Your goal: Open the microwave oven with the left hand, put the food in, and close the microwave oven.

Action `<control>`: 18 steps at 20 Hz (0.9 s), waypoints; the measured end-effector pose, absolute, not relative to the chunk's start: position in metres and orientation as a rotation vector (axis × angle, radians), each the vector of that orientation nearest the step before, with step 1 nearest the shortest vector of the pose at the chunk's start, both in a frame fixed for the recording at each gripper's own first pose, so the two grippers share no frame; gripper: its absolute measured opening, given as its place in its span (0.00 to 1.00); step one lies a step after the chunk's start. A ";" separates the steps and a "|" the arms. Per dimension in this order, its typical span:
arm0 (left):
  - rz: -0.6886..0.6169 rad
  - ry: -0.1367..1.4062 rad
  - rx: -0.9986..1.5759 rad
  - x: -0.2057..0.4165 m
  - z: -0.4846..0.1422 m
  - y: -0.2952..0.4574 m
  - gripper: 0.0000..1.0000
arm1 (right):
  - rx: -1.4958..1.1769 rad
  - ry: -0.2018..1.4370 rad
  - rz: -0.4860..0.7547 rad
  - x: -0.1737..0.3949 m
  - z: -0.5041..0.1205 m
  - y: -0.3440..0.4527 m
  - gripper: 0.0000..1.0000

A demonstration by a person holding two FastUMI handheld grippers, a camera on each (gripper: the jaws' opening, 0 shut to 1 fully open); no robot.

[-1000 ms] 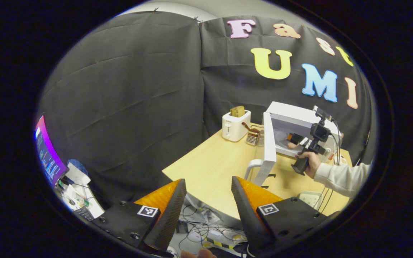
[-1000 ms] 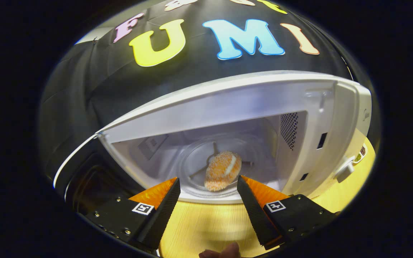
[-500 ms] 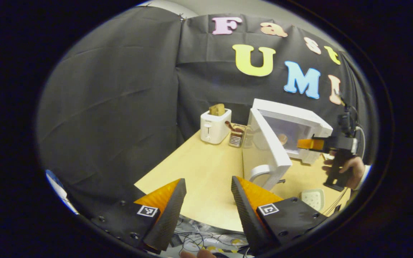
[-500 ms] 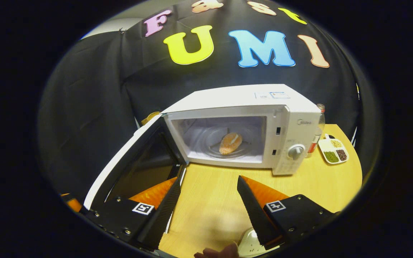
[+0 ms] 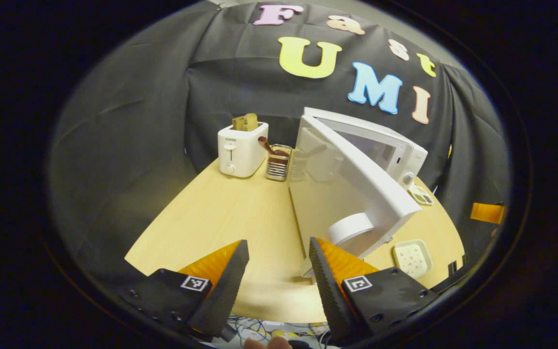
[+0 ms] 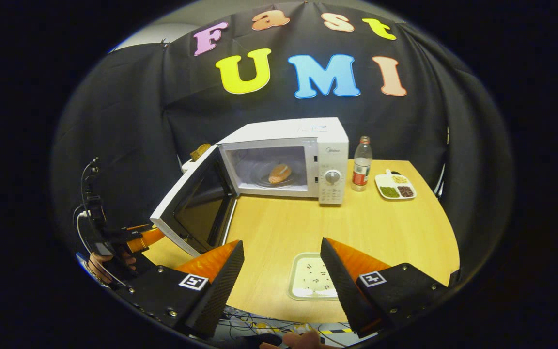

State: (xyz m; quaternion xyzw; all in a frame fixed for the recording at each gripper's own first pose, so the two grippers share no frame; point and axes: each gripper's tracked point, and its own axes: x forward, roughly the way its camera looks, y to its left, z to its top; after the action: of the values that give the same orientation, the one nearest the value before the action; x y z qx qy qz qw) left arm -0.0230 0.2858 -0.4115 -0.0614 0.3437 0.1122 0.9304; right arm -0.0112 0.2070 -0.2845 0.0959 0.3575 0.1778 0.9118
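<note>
The white microwave (image 6: pixel 308 145) stands at the back of the table with its door (image 6: pixel 194 198) swung wide open to the left. A round breaded piece of food (image 6: pixel 280 173) lies on the glass turntable inside. My right gripper (image 6: pixel 281 241) is open and empty, well back from the oven over the table's front. In the left gripper view the door's outer face (image 5: pixel 342 189) and its curved handle (image 5: pixel 351 229) are close ahead on the right. My left gripper (image 5: pixel 277 242) is open, just short of the handle and not touching it.
A toaster (image 5: pixel 240 150) with bread and a utensil holder (image 5: pixel 277 162) stand left of the microwave. A bottle (image 6: pixel 362 165) and a compartment dish (image 6: pixel 395 186) sit to its right. An empty white tray (image 6: pixel 313 276) lies near the wooden table's (image 6: pixel 380 232) front edge.
My right gripper has drawn back from the oven cavity, leaving the food on the turntable. My left gripper has swung right and come closer to the open door's handle.
</note>
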 end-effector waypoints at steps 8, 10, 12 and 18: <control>0.172 0.702 -0.095 0.005 -0.404 0.219 0.87 | 0.234 0.701 0.356 -0.040 -0.264 0.144 0.97; 0.164 0.713 -0.060 0.013 -0.401 0.197 0.82 | 0.226 0.685 0.374 -0.051 -0.258 0.124 0.97; 0.158 0.713 -0.029 0.028 -0.397 0.175 0.87 | 0.233 0.661 0.390 -0.058 -0.252 0.102 0.97; 0.113 0.722 0.027 0.082 -0.400 0.115 0.87 | 0.300 0.693 0.312 -0.081 -0.272 0.024 0.98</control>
State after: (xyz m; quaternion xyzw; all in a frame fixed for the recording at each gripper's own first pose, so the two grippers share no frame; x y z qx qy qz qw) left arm 0.0820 0.1149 -0.3999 0.0132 0.3530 0.0551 0.9339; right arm -0.0813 0.0241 -0.2719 0.1456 0.3370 0.1518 0.9177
